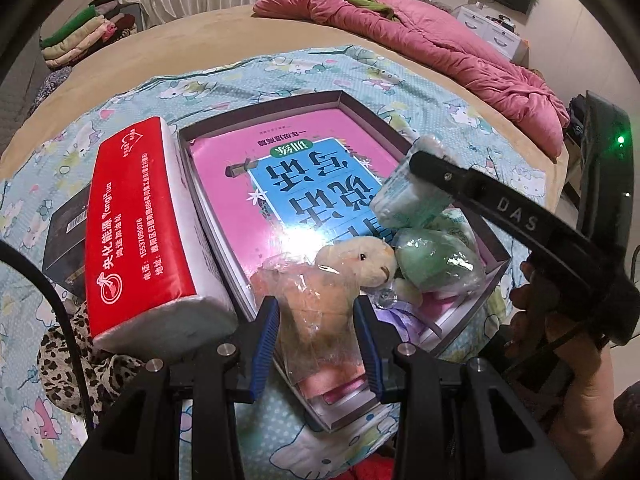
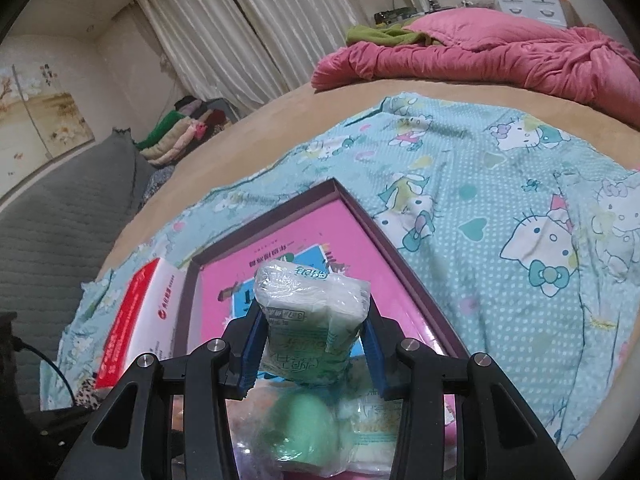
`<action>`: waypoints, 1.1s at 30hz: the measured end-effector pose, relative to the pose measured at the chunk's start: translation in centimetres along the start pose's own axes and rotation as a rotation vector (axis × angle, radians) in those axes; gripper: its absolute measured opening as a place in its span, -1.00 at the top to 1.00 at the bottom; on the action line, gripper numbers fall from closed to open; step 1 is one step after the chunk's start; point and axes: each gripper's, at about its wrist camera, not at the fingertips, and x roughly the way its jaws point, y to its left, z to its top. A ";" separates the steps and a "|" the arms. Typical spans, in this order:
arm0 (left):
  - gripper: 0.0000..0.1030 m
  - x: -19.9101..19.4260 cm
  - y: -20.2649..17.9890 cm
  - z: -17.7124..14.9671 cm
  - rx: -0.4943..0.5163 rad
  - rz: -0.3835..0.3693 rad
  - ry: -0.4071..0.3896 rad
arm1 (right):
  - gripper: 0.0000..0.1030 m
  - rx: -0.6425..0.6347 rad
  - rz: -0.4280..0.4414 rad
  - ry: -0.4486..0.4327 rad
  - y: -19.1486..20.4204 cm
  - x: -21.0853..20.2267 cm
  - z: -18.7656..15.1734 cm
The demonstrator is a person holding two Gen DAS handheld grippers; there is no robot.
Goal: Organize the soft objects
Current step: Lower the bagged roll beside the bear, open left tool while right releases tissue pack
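Left gripper [image 1: 316, 336] clamps a tan plush toy [image 1: 340, 280] bagged in plastic; right gripper [image 2: 310, 344] grips a crinkly tissue pack [image 2: 308, 320].

Dim indoor light, glare, fisheye warping

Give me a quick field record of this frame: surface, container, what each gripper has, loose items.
surface: bed with cartoon-cat sheet
container: shallow purple box, pink book lying inside
left gripper: shut on bagged plush toy at the box's near end
right gripper: shut on small tissue pack, held above the box
in box: bagged green soft item beside the plush
beside box: red tissue pack, leaning on the box's left side
far end of bed: pink quilt
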 end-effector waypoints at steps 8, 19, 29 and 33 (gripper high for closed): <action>0.25 0.0 0.0 0.0 -0.002 -0.001 0.000 | 0.10 0.002 -0.040 0.006 -0.7 0.2 -0.2; 0.24 0.1 0.2 -0.1 -0.015 -0.012 0.002 | -0.15 0.020 -0.083 -0.005 -1.4 0.2 -0.3; 0.24 0.0 0.4 -0.1 -0.030 -0.021 0.006 | -0.25 0.008 -0.148 -0.036 -1.8 -0.5 0.1; 0.24 -0.1 0.4 -0.1 -0.027 -0.025 0.009 | -0.39 0.032 -0.153 -0.031 -2.4 -0.5 0.1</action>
